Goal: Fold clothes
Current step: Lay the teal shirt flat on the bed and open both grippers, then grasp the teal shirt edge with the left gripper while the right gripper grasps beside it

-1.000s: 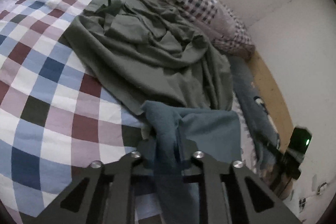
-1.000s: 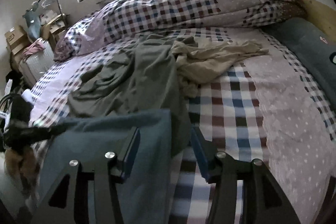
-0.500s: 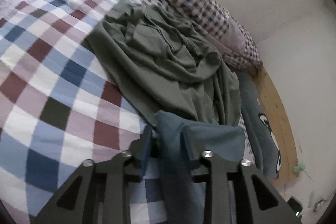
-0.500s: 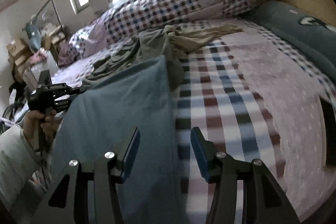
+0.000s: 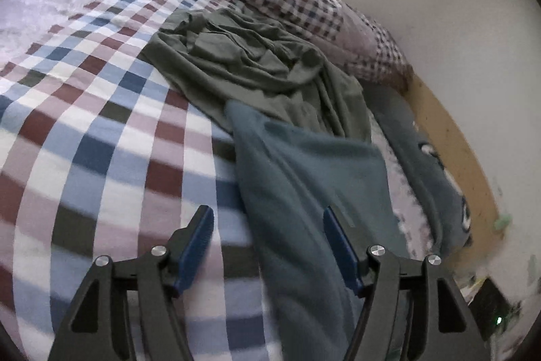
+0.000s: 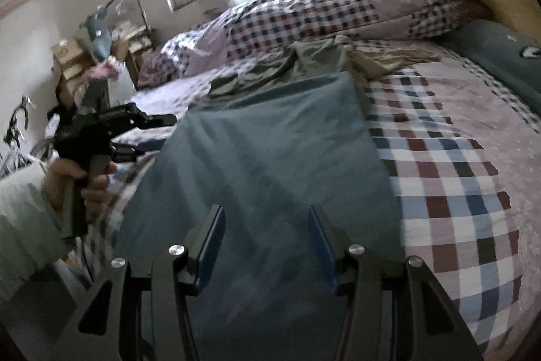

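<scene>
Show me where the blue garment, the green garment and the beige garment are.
blue garment (image 6: 270,158): right wrist view, middle of its flat panel.
green garment (image 5: 257,70): left wrist view, middle of the crumpled heap.
beige garment (image 6: 389,58): right wrist view, its bunched middle, near the rolled duvet.

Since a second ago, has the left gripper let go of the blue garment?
Yes. The left gripper, earlier pinched on the blue garment, now stands open, and the cloth lies spread on the checked bed.
</scene>
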Demonstrator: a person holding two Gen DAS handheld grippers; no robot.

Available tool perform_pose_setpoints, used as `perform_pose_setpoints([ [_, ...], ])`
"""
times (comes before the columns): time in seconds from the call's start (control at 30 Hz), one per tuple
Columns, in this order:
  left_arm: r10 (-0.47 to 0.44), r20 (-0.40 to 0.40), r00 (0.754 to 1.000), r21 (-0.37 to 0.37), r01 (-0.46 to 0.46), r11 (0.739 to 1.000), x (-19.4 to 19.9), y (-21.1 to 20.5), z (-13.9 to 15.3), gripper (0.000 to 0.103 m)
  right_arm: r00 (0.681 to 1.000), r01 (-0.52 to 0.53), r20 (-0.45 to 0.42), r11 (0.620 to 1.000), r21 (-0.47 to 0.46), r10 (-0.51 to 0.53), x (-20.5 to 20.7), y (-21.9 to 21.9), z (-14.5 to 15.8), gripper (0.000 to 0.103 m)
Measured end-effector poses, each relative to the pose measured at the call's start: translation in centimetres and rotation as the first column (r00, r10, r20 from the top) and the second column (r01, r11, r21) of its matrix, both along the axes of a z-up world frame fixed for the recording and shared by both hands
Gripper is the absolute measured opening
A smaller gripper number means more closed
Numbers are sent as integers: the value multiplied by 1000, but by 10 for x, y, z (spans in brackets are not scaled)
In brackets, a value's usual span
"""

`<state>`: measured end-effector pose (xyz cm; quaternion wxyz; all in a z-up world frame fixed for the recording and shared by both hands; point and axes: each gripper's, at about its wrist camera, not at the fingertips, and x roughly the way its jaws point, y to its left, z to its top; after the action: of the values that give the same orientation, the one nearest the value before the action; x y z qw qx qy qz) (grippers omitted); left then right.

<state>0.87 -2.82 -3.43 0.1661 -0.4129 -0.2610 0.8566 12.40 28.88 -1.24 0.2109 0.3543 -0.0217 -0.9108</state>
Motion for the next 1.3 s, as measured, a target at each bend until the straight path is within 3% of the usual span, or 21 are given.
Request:
perform_pose_setpoints([
  [0.1,-1,-32,999,-84,-1,996,23,14,5,71,997,17,69,995,102,-24,-5,-9,-19,52],
  [0.23,-23,-52,998,-160,14,987,49,32,8,71,998,33,44,985,172,-41,0,-20,-23,52],
  [0.43,-45,-54,998,-202,33,979,85,47,2,72,995,82,46,980,181,-92,8,-21,-21,53],
  [0.67,-72,-37,997,-157,66,985,123,49,-3,73,992,116,37,981,154,-123,27,-27,-9,53],
  [0.9,-95,-13,995,-105,93,990,142,48,-6,74,994,105,-30,991,79,-103,44,-37,11,54],
  [1.2,-90,33,995,52,88,995,117,22,-2,74,990,137,-33,991,-9,-137,39,-50,30,55],
  [1.3,-63,3,998,59,63,996,99,12,6,74,988,145,-55,988,-45,-147,40,-56,37,55],
])
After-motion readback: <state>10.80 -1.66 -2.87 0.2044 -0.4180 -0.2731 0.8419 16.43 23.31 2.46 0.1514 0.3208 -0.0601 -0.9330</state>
